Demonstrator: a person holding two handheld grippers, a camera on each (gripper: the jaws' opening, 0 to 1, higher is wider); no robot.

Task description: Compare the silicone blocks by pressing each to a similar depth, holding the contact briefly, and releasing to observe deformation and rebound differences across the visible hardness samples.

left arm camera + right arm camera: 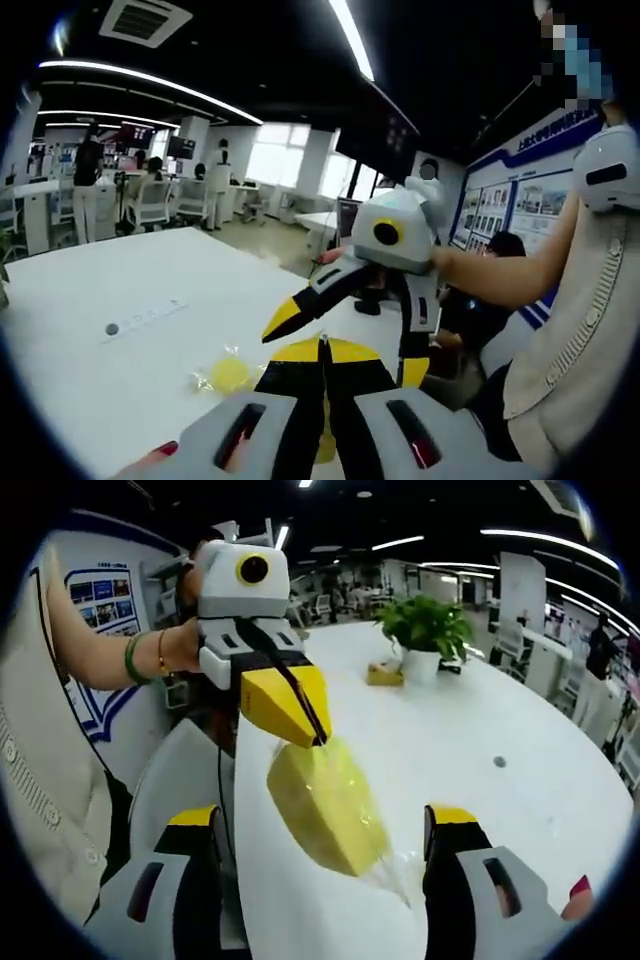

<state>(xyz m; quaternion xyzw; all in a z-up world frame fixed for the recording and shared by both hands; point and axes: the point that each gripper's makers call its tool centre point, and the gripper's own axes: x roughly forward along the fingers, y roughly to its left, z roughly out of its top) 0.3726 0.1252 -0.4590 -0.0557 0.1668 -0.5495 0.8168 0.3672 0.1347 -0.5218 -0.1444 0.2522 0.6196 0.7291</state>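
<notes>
Nearest you, the right claw (325, 855) stood spread wide, its yellow-tipped jaws well apart either side of the yellow silicone block (325, 805) in clear wrap. You held that block off the white bench (480, 730) by pinching its top edge in the left claw (290, 715), jaws pressed together on it, probably so the right jaws could squeeze it freely. From the left gripper view, the same jaws met in a closed yellow wedge. A second yellow sample (230, 373) lay on the bench just beyond. Farther off stood a potted plant (428, 630).
</notes>
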